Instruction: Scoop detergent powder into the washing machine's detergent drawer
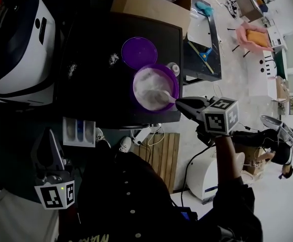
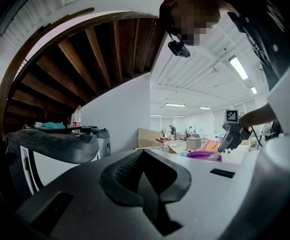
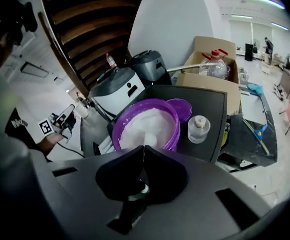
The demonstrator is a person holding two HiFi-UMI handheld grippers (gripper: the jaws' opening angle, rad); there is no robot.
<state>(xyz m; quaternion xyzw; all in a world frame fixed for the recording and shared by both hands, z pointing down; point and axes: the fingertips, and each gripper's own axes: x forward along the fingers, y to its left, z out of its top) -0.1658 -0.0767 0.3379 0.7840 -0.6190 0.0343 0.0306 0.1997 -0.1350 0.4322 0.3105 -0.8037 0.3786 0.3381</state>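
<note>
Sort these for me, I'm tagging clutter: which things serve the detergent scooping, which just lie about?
Job: purple tub of powder, scoop in right gripper, detergent drawer.
Lying about: purple lid, small jar, cardboard box.

In my head view the tub (image 1: 155,87) sits mid-frame on the washing machine top (image 1: 96,95), with the scoop (image 1: 162,96) in it. A lid (image 1: 139,52) lies just upper left of the tub, and a small jar (image 1: 173,68) stands just to its right. The detergent drawer (image 1: 79,132) is at lower left, and a cardboard box (image 1: 151,6) stands behind, at the top.
</note>
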